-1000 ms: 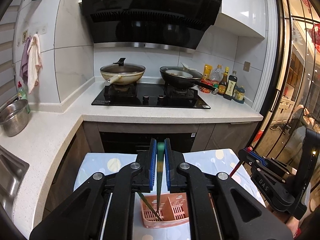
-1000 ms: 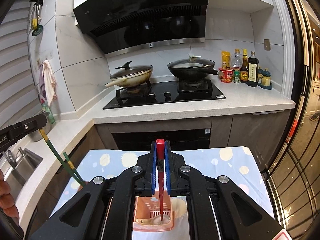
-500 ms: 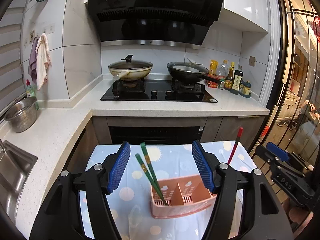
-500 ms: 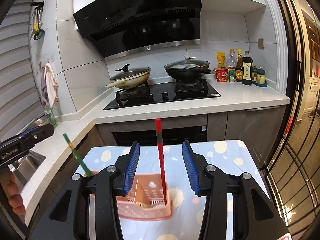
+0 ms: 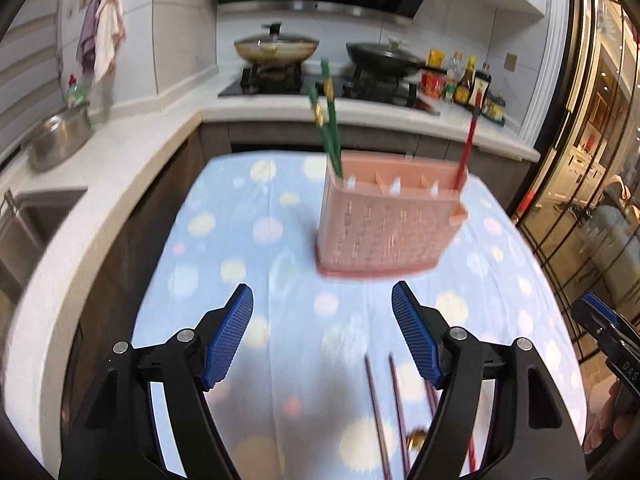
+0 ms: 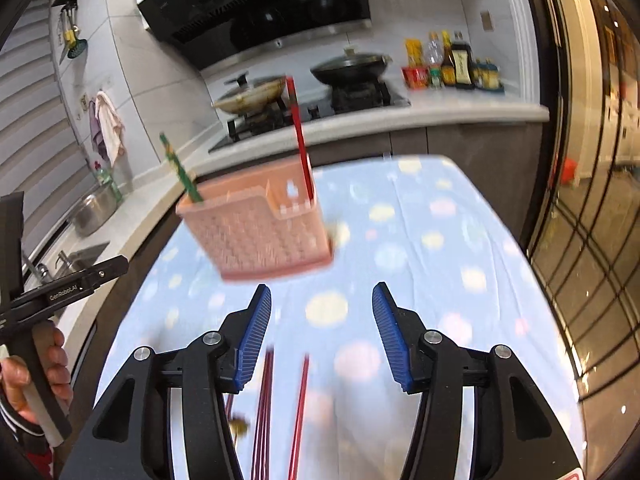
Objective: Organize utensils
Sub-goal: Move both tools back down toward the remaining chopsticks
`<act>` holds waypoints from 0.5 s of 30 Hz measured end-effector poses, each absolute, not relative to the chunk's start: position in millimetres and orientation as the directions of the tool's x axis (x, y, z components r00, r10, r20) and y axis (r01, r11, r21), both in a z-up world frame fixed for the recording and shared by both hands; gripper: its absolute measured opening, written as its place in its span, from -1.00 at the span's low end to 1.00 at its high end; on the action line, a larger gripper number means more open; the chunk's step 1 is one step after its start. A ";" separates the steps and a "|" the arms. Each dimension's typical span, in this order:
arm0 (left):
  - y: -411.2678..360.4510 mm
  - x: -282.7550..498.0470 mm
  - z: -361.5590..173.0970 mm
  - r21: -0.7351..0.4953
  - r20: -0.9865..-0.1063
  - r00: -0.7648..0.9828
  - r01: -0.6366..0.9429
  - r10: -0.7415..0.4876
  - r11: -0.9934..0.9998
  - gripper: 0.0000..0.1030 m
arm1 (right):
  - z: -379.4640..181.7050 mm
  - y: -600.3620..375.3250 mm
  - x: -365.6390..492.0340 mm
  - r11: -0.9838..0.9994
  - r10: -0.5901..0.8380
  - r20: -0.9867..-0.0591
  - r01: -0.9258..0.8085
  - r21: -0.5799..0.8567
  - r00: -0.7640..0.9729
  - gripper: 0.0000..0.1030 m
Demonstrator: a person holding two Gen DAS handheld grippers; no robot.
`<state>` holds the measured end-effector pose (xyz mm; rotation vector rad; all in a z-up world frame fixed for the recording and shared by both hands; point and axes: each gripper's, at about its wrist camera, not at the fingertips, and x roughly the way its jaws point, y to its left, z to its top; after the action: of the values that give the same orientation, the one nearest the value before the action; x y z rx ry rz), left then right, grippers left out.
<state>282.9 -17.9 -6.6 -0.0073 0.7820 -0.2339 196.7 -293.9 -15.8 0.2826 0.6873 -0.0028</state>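
— Tablecloth point(image 5: 240, 240) first: pale blue with pastel dots, covering the table in front of the white kitchen counter point(image 5: 132, 152). What stands on it?

— Pink utensil caddy point(image 5: 384, 220), perforated walls, divided into compartments, upright near the far middle of the cloth. Blurred in both views.

— Contents?

— Two green chopsticks point(image 5: 330, 128) in the left end compartment, leaning away from the camera. One red chopstick point(image 5: 466, 148) in the right end compartment, close to upright. In the right wrist view the same red chopstick point(image 6: 300, 140) stands at the caddy's point(image 6: 256, 232) right end.

— Grippers?

— Left gripper point(image 5: 322, 336): blue pads spread wide, nothing between them, hovering short of the caddy. Right gripper point(image 6: 320, 332): also spread wide and empty, on the near side of the caddy.

— Anything loose?

— Dark red chopsticks point(image 5: 380, 412) lying flat on the cloth at the near edge, partly behind the left gripper's right finger. Right view shows a bundle of red chopsticks point(image 6: 266, 408) below its jaws — count unclear through the blur. Small gold spot point(image 6: 239, 426) beside them; cannot tell what it is.
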 end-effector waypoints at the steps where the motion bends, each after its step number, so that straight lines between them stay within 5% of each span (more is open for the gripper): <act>1: -14.6 272.4 -16.7 -0.099 -0.713 0.668 0.202 -0.211 0.974 0.33 | -23.8 -292.5 186.6 0.962 0.090 -0.642 0.102 0.255 0.761 0.00; 15: -19.1 134.5 -106.0 -0.086 -0.815 0.536 0.263 -0.220 0.961 0.33 | -117.6 -228.3 57.0 0.992 0.056 -0.790 0.057 0.114 0.610 0.00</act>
<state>134.5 -19.1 -106.0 0.0487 0.9636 -0.2873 57.0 -228.3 -117.6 0.1324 0.9156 -0.0006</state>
